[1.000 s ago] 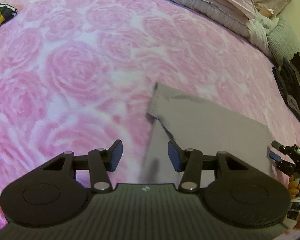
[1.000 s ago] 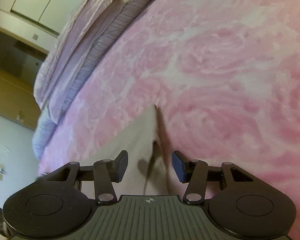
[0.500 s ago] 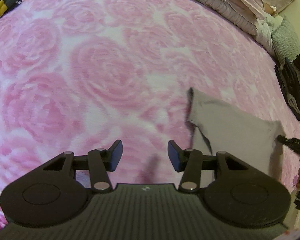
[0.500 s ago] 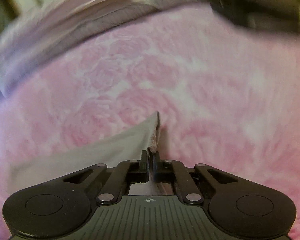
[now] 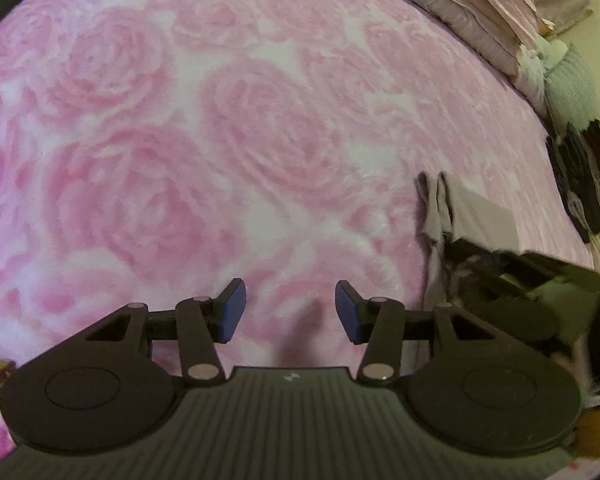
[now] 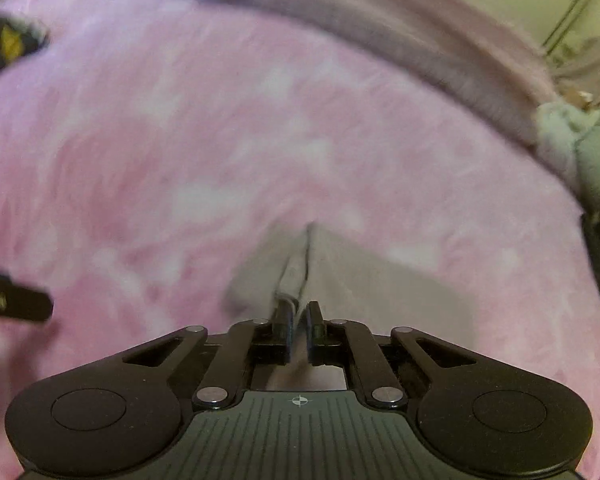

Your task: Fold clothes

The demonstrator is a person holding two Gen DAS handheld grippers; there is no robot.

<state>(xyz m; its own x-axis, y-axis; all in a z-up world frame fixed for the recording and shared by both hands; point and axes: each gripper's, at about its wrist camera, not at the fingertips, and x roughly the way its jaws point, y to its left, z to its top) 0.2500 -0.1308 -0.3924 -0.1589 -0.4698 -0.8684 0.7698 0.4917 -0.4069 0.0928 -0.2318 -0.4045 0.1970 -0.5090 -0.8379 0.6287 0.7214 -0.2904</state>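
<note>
Left gripper (image 5: 290, 307) hovers over the pink bed (image 5: 220, 140), jaws wide apart and empty. Right gripper (image 6: 298, 322) jaws pinch the grey cloth's (image 6: 380, 276) edge, lower centre of its view.

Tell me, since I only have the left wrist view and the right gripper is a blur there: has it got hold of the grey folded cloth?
Observer: Yes. The right wrist view shows the right gripper closed on an edge of the grey folded cloth.
Operator: Is that edge flat?
Observer: No, it seems to rise as a ridge straight ahead of the jaws. The rest lies on the pink rose-patterned blanket.
Operator: Where's my left gripper from there?
Observer: Only one dark finger shows, far left, apart from the cloth.
</note>
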